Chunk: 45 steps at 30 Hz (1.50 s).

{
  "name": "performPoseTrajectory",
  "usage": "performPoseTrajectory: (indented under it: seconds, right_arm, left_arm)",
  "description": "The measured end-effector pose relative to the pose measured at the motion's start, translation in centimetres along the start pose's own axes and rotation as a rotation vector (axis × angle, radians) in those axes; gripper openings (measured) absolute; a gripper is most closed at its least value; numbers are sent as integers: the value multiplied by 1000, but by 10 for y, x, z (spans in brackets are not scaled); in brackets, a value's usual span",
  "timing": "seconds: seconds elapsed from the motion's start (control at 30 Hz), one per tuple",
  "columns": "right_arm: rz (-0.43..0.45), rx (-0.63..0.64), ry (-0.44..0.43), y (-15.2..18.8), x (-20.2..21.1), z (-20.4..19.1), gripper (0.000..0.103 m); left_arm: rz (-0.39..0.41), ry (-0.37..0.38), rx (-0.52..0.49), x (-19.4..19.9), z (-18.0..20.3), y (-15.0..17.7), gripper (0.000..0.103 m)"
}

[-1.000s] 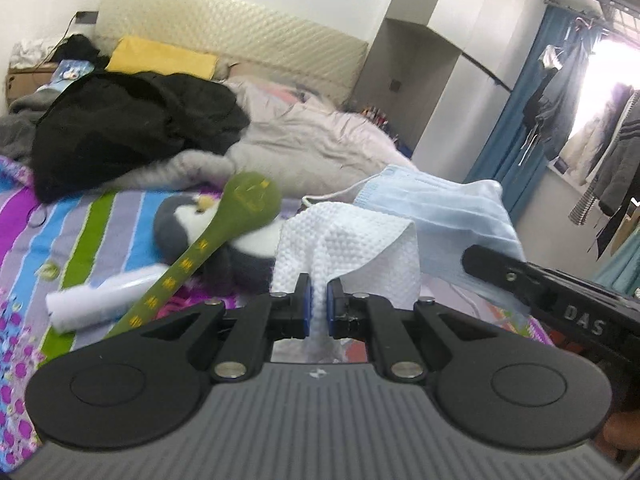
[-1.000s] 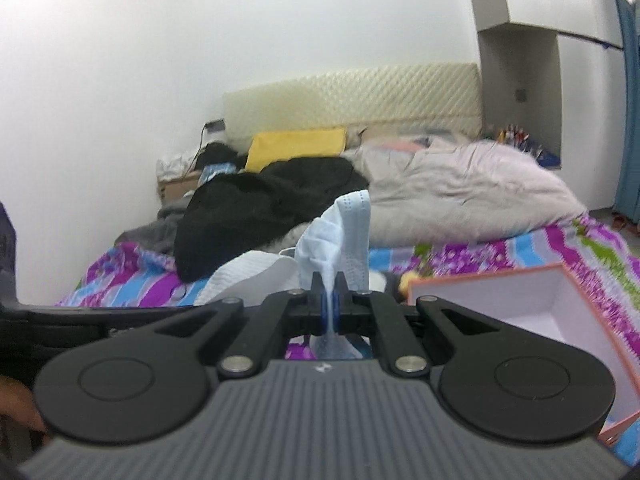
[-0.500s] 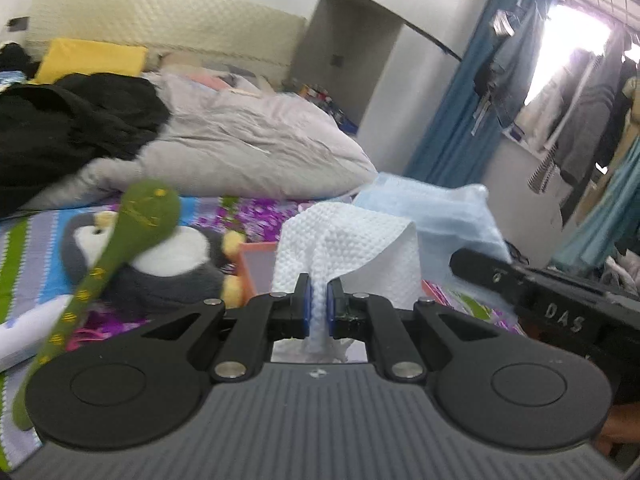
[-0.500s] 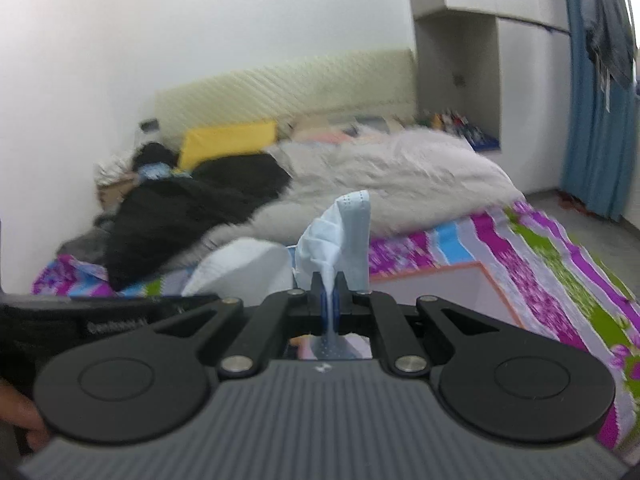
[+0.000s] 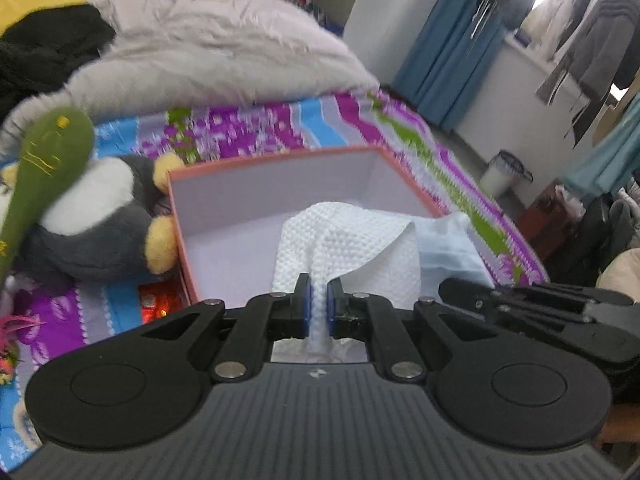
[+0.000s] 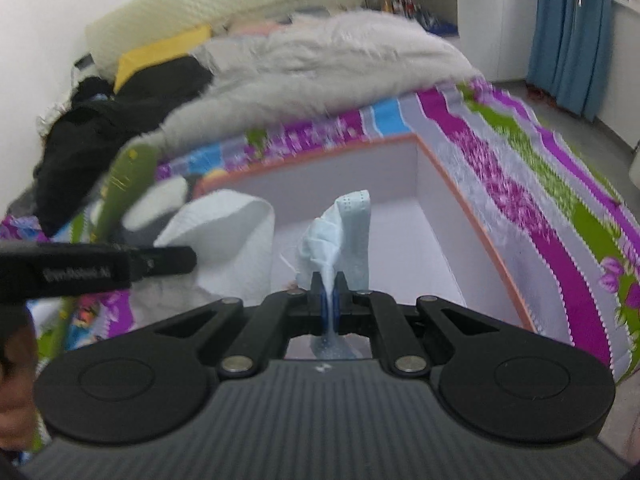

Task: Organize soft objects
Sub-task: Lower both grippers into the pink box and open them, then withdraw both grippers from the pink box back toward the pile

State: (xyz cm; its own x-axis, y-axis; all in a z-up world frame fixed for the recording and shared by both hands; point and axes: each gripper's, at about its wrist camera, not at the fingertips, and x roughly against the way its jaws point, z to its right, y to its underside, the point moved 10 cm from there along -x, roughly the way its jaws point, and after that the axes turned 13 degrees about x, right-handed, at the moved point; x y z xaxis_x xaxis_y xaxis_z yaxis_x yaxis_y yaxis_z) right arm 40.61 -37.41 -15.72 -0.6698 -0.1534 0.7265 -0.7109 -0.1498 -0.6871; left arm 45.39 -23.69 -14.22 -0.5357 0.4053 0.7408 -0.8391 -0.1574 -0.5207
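Cloth (image 5: 348, 240), white and dimpled, is pinched between the left gripper's (image 5: 319, 300) jaws and hangs in front of an open box (image 5: 280, 184) with an orange rim, which sits on a striped, flowered bedspread (image 5: 256, 128). The right gripper (image 6: 329, 294) is clamped on a pale blue mask (image 6: 340, 236) over the same box, its jaws together on the fabric. A penguin plush (image 5: 100, 216) lies against the box's left wall, with a green spoon-shaped toy (image 5: 44, 160) resting across it. A grey quilt (image 5: 208, 52) and black clothing (image 5: 44, 48) are heaped beyond. The cloth hides part of the box floor in the left view; both frames are blurred, and the print on the left gripper's arm in the right view cannot be read.
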Motion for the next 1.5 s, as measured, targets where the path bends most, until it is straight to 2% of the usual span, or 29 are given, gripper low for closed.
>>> performPoseTrajectory:
  seconds: [0.2,0.43,0.5,0.53,0.6,0.63,0.67,0.7,0.93,1.1,1.3,1.5]
  right_arm:
    - [-75,-27,-13,23,-35,16,7]
    - [-118,-57,-20,40,-55,29,9]
    - [-122,-60,-25,43,-58,30,10]
    - [-126,-59,-24,45,-58,30,11]
    - [-127,-56,-16,45,-58,31,22]
    - [-117,-58,-16,44,-56,31,35]
    - [-108,-60,-18,43,-53,30,41]
    - [-101,-58,-15,42,-51,30,40]
    - [-18,-22,4,23,-22,20,39]
    - [89,8,8,2,19,0,39]
    - [216,40,-7,-13,74,-33,39]
    - [302,57,-34,-8,118,-66,40]
  left_arm:
    - [-77,-34,-5,-43,-5,2,10]
    - [-112,-57,-25,-63,-7,12,11]
    - [-121,-71,-43,-67,-8,15,27]
    - [-126,-67,-49,-68,-7,16,40]
    - [-115,-63,-61,-66,-7,17,44]
    - [-107,-65,-68,-64,-7,17,44]
    - [-100,-69,-70,-62,-7,16,44]
    - [-92,-69,-68,-59,-8,14,44]
    - [8,-37,-82,-5,3,-7,44]
    - [91,-4,-102,49,10,-12,44]
    - [176,15,-102,116,4,4,44]
    - [230,18,-65,169,-19,34,44]
